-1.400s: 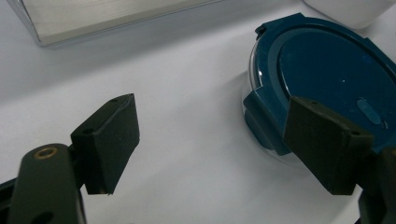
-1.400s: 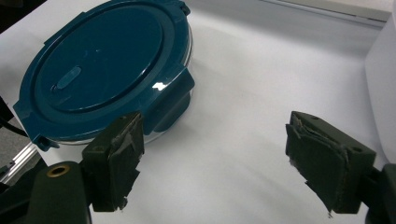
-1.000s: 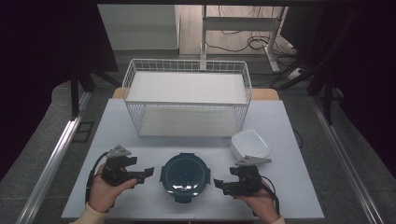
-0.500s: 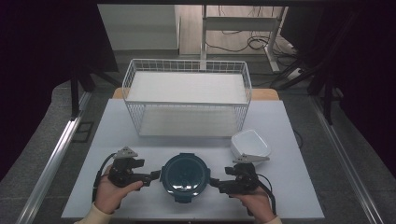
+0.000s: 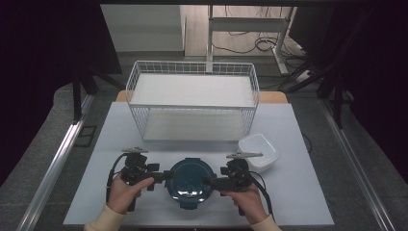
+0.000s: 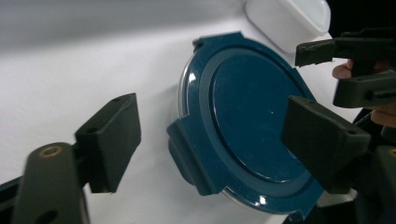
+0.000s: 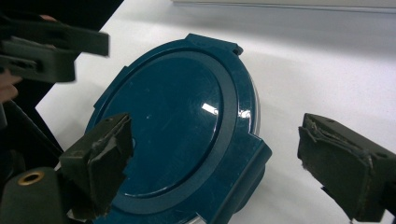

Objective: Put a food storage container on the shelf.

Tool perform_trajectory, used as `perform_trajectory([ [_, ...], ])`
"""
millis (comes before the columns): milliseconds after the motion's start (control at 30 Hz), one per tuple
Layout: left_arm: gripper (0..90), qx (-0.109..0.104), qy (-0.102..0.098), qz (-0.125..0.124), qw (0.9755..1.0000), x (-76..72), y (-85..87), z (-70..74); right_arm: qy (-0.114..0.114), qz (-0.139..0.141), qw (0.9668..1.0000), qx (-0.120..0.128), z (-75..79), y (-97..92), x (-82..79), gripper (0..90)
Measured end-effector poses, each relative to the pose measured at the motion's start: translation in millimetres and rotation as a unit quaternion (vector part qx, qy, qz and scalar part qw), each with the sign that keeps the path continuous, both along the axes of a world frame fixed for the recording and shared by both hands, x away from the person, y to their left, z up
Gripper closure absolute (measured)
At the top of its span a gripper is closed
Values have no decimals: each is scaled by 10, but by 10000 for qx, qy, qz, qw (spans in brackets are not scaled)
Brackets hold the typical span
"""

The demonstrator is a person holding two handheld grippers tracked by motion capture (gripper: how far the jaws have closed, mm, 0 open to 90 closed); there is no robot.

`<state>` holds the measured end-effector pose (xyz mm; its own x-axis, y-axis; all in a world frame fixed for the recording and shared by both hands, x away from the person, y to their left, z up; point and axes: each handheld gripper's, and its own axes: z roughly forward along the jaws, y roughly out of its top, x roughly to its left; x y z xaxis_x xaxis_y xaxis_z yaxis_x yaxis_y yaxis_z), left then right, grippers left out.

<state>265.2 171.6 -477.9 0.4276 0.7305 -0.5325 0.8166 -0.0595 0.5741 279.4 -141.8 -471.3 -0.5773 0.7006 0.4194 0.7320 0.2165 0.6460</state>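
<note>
left hand-held gripper (image 6: 210, 140) agape | right hand-held gripper (image 7: 215, 163) agape | blue lid (image 5: 190, 179) between | high view: wire basket (image 5: 192, 84)

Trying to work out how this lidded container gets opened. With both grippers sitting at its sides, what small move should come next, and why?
Probably close each gripper on the nearest latch tab. The left gripper and right gripper are open, flanking the blue-lidded round container, and each gripper view shows a side tab between the open jaws, not yet gripped.
</note>
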Motion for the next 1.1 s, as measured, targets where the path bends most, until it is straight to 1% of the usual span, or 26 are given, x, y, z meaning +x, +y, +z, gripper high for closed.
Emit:
perform_trajectory([
  [33, 148, -67, 150, 53, 9999, 1, -13, -56, -26, -22, 10000, 17, 2, -9, -8, 99],
  [100, 98, -105, 321, 47, 9994, -5, -24, -123, -29, -22, 10000, 43, -3, -26, -34, 97],
  [167, 82, -130, 359, 59, 9993, -14, -21, -150, -24, -3, 10000, 27, -14, -36, -43, 95],
  [233, 76, -270, 498, 58, 9984, -18, -12, -205, 95, -14, 9999, 61, -78, -59, -50, 94],
  [267, 71, -270, 498, 58, 9984, -18, -12, -205, 157, -13, 9998, 97, -104, -64, -47, 94],
  [300, 70, -377, 591, 7, 9975, -2, -25, -246, 239, -26, 9996, 123, -133, -68, -42, 94],
  [333, 71, -467, 654, -35, 9968, 12, -38, -279, 269, -28, 9995, 133, -150, -68, -38, 94],
  [367, 71, -510, 701, -70, 9962, 20, -46, -297, 317, -45, 9994, 141, -173, -66, -32, 95],
  [433, 76, -666, 794, -119, 9945, 41, -63, -350, 406, -25, 9990, 199, -203, -62, -20, 96],
  [467, 82, -666, 794, -119, 9945, 41, -63, -350, 469, -16, 9986, 243, -221, -58, -12, 97],
  [500, 82, -745, 854, -143, 9935, 52, -71, -375, 469, -16, 9986, 243, -221, -58, -12, 97],
  [533, 92, -839, 910, -192, 9921, 59, -79, -395, 618, -8, 9975, 352, -270, -51, 9, 98],
  [633, 105, -869, 915, -235, 9917, 54, -83, -399, 806, -28, 9958, 441, -327, -34, 28, 98],
  [667, 120, -869, 915, -235, 9917, 54, -83, -399, 806, -28, 9958, 441, -327, -34, 28, 98],
  [700, 141, -948, 943, -290, 9906, 48, -81, -405, 865, -46, 9951, 487, -362, -20, 27, 114],
  [767, 147, -1078, 1038, -323, 9882, 44, -80, -429, 955, 1, 9937, 583, -391, -5, 23, 127],
  [800, 154, -1078, 1038, -323, 9882, 44, -80, -429, 1016, 7, 9927, 647, -403, 4, 20, 133],
  [833, 166, -1107, 1087, -326, 9874, 44, -82, -445, 1016, 7, 9927, 647, -403, 4, 20, 133],
  [867, 190, -1125, 1134, -319, 9866, 42, -93, -469, 1113, 60, 9910, 739, -421, 25, 15, 161],
  [900, 222, -1114, 1122, -336, 9869, 37, -102, -470, 1154, 68, 9902, 778, -426, 35, 12, 157],
  [933, 228, -1031, 1064, -318, 9885, 27, -115, -455, 1156, 50, 9903, 769, -426, 41, 9, 161],
  [967, 234, -1031, 1064, -318, 9885, 27, -115, -455, 1156, 50, 9903, 769, -426, 41, 9, 161],
  [1000, 242, -966, 1033, -304, 9895, 21, -119, -436, 1148, 48, 9901, 809, -408, 2, 23, 240],
  [1033, 242, -981, 1041, -277, 9893, 18, -117, -437, 1203, 2, 9888, 881, -401, -25, 34, 264],
  [1067, 246, -998, 1054, -253, 9891, 16, -114, -438, 1323, -40, 9862, 998, -414, -62, 54, 287],
  [1100, 254, -998, 1054, -253, 9891, 16, -114, -438, 1337, -77, 9852, 1071, -422, -78, 56, 301],
])
